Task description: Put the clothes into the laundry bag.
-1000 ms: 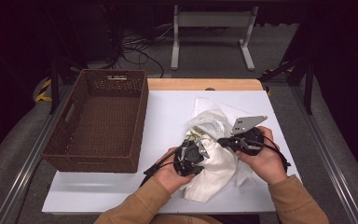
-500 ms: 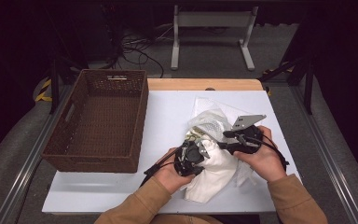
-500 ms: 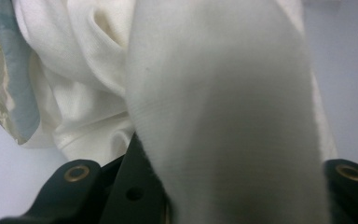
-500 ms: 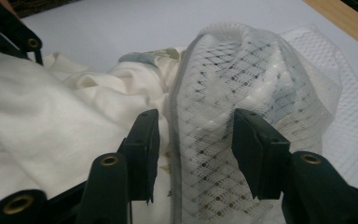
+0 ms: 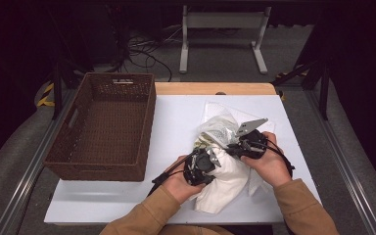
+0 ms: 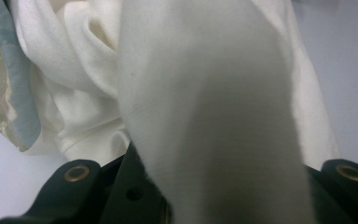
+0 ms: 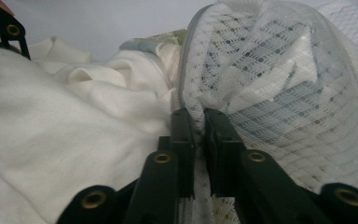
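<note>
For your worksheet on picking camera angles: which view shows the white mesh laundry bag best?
The right gripper view: the mesh laundry bag is close, its edge pinched in the right gripper. The high view shows it small, beside the white garment. The left gripper view shows that garment.

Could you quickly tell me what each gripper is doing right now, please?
Left gripper: shut on the white garment.
Right gripper: jaws just closed, shut on the mesh bag.

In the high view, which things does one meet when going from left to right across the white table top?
brown wicker basket → left gripper, shut on the white cloth → right gripper, whose jaws have just been closing on the edge of the white mesh bag → bare right part of the white table top.
</note>
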### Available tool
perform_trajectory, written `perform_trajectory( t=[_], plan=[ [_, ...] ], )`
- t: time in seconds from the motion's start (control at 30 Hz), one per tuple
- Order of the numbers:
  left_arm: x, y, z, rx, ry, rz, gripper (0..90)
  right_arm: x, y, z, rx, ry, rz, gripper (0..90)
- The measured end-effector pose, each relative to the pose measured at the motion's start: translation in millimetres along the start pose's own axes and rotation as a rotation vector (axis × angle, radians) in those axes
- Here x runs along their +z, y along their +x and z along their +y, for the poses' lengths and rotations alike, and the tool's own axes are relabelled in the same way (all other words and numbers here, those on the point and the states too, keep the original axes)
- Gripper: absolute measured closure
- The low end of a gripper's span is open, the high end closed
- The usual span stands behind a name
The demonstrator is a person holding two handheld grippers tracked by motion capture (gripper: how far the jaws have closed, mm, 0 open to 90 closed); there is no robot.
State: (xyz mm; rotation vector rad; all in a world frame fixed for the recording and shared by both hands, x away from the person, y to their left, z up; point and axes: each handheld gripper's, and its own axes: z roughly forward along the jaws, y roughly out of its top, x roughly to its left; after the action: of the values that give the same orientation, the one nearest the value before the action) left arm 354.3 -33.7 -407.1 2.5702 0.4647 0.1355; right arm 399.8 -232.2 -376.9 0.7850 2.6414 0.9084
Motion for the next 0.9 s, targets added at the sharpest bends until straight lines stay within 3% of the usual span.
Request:
perform_trajectory(
  t=[0.3, 0.47, 0.9],
  plan=[
    [-1.0, -0.5, 0.8, -0.008, -0.023, 0.004, 78.4, -15.6, 4.1, 3.9, -0.009, -0.054, 0.023, 88.7],
    [-1.6, -1.7, 5.0, -0.012, -0.052, 0.0, 78.5, -33.6, 14.2, 8.1, -0.032, -0.101, 0.029, 88.7],
    [1.3, -11.5, 31.9, 0.015, -0.093, 0.009, 78.5, -54.2, 30.2, 2.0, -0.067, -0.129, 0.04, 89.1]
  ],
)
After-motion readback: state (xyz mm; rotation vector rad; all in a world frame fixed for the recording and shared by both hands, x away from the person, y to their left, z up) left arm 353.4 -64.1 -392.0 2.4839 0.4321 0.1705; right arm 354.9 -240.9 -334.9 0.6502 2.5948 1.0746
